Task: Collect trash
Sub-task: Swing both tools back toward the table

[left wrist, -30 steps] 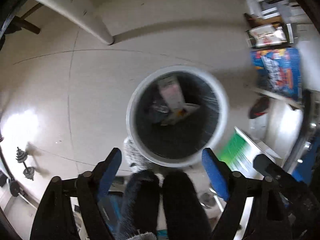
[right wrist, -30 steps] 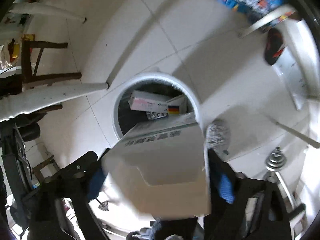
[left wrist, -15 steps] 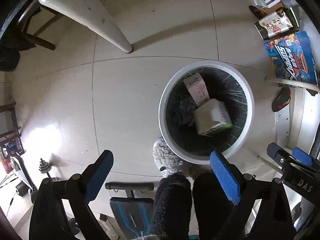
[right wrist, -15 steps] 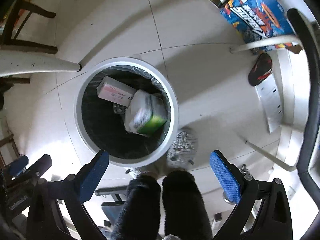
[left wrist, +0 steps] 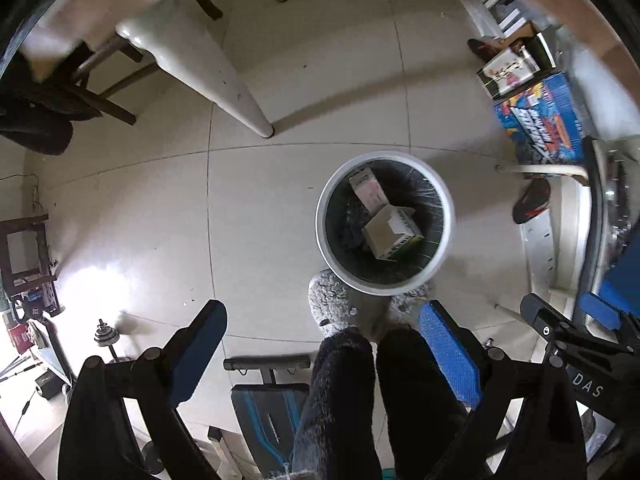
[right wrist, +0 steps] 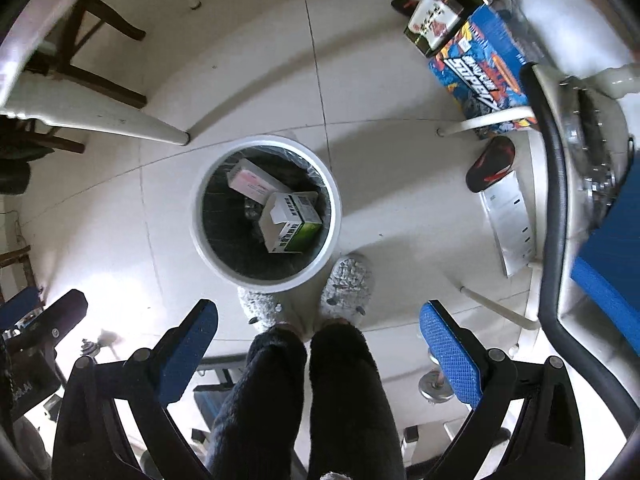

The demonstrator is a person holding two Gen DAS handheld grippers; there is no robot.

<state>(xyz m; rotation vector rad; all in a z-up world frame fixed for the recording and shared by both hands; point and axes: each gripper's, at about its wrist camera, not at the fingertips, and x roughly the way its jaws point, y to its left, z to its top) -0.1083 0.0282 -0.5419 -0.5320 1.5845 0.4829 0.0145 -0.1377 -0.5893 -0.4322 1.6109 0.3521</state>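
Right wrist view: we look straight down on the white bin (right wrist: 265,213), which stands on the tiled floor just ahead of our grey slippers (right wrist: 346,285).
Trash: the green-and-white carton (right wrist: 291,222) lies tilted inside the bin, leaning toward its near wall; the pink-and-white box (right wrist: 253,182) lies beside it toward the far wall, with something small and dark between them that we cannot make out.
Why it lies so: we judge both boxes were let fall into the bin, since they rest at odd angles on its dark liner, not stacked.
Right gripper (right wrist: 318,354): spread wide, nothing between its blue pads (right wrist: 448,354); it hangs high above the bin, pointing down.
Left gripper (left wrist: 322,354): likewise spread and empty, pointing down, the bin (left wrist: 385,222) ahead of it and off toward its right finger.
Left wrist view of the trash: the carton (left wrist: 393,236) and the box (left wrist: 368,191) sit in the bin.
Pose: we hold both grippers side by side over our legs, the bin-side tip of the right gripper showing at the left view's edge.
Beyond the bin: a table leg (right wrist: 120,122) stands near its far-left rim, and a blue printed box (right wrist: 478,66) well apart to its far right.
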